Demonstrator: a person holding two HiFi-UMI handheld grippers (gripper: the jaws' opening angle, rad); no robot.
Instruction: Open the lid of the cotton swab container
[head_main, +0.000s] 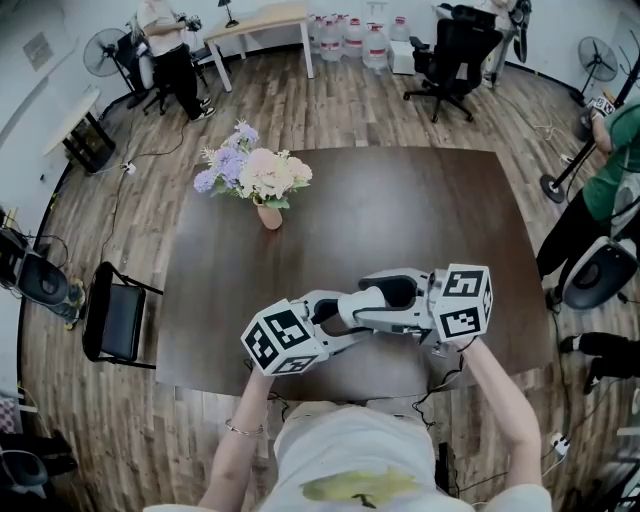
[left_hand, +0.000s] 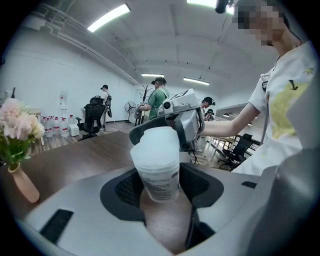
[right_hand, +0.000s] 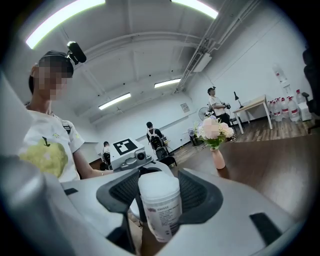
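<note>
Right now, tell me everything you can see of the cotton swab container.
The cotton swab container is a translucent white plastic tub with a printed label, too small to read, on its lower body. Its wider lid is on and closed. It is held roughly upright, slightly tilted, over the brown table, with the left claw clamping its body and the right claw gripping its lid end.

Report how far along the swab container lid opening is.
Done: the cotton swab container looks lifted off the table, its body clamped by the left gripper. In hand: the right gripper is closed around the lid. Left: the lid is still seated, so it has yet to come off.
</note>
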